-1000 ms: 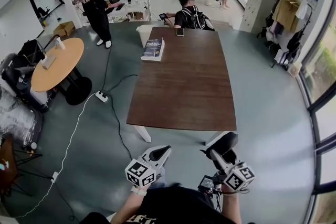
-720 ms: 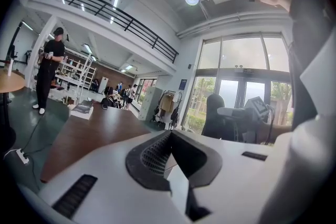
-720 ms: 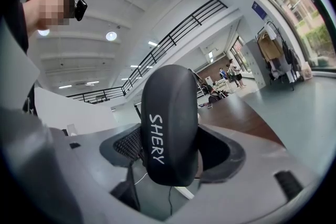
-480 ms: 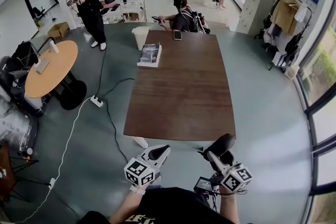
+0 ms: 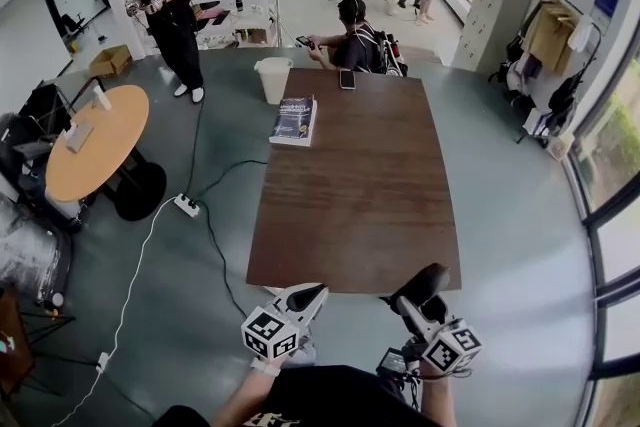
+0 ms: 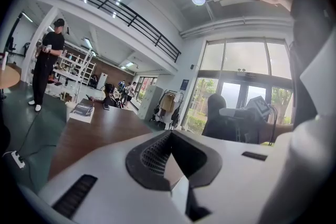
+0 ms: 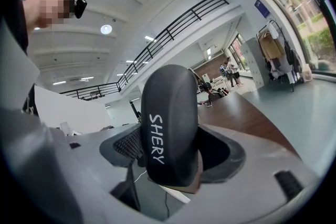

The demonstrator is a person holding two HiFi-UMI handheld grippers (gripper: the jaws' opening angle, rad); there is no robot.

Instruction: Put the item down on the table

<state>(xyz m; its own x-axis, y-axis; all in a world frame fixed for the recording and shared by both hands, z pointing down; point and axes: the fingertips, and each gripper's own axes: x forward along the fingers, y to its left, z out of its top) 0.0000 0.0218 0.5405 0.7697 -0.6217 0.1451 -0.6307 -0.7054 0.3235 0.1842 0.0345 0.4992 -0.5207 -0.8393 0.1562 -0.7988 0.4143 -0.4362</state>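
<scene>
The long brown table (image 5: 355, 195) has come closer, and its near edge now sits just ahead of both grippers. Far left, a round wooden table (image 5: 95, 140) stands well apart. The left gripper (image 5: 305, 296) hangs just short of that near edge with its jaws pressed together and nothing between them. On the brown table, a book (image 5: 294, 120) lies at the far left edge and a phone (image 5: 346, 79) at the far end, near a seated person (image 5: 355, 40). On the right, the right gripper (image 5: 415, 300) is clamped on the black item (image 5: 422, 282) lettered SHERY, which is held in the air at the table's near edge, not resting on the wood.
</scene>
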